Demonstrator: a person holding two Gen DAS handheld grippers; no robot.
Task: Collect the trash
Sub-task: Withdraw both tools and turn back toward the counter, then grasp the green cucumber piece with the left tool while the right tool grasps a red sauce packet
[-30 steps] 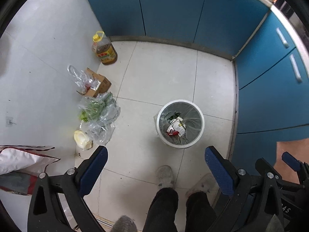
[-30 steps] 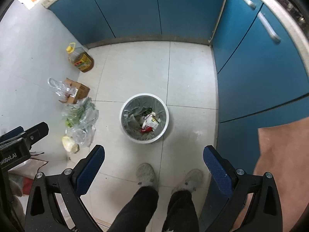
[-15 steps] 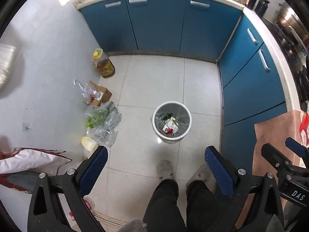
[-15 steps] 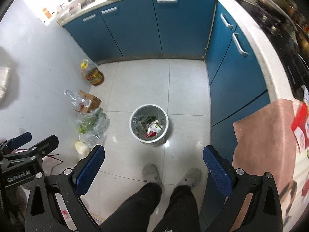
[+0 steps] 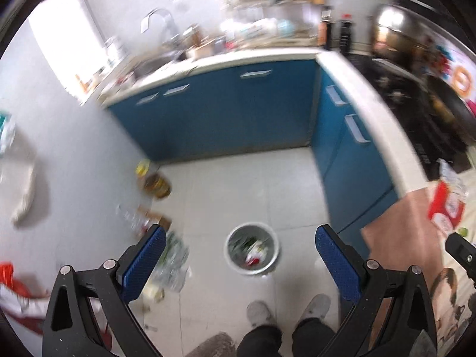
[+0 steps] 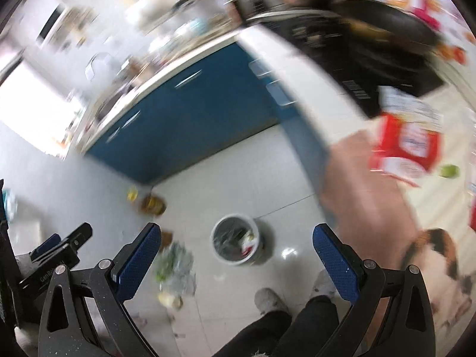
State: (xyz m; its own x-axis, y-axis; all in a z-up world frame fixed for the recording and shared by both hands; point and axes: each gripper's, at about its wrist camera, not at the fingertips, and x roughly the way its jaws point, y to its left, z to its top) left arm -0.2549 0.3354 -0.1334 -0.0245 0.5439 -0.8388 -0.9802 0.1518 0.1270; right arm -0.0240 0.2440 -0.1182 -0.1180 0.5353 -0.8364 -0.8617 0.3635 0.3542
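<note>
**Both grippers empty, high above the bin**

Left wrist view: the left hand-held gripper (image 5: 238,255) has its blue, dimpled pads spread wide with nothing between them. Far below, between the fingers, stands the round white trash bin (image 5: 253,251) on the pale tiled floor (image 5: 238,184), lined with crinkled film and already holding red-and-white wrappers. To its left, along the wall, lie clear plastic bags (image 5: 175,260) with something green inside, a small cardboard box (image 5: 157,218) and an amber oil jug (image 5: 156,183) with a yellow cap. At the right, a tan tabletop (image 5: 401,238) carries a red-and-white packet (image 5: 446,208). Blue cabinets (image 5: 238,113) close the corner.

Right wrist view: the right hand-held gripper (image 6: 236,255) is likewise fully open and holds nothing. The picture is heavily smeared. The trash bin (image 6: 236,244) sits low in the middle; the red-and-white packet (image 6: 407,145) and a small green object (image 6: 449,171) rest on the tabletop (image 6: 363,184). A calico cat (image 6: 437,253) lies at the lower right, close to the right finger.

Risks, as I judge them: which piece of trash comes next is unclear — the packet looks likeliest. Thin, glossy film may slip from the pads or crumple unevenly. A quick swing toward the tabletop could brush the cat or knock the green object off.
</note>
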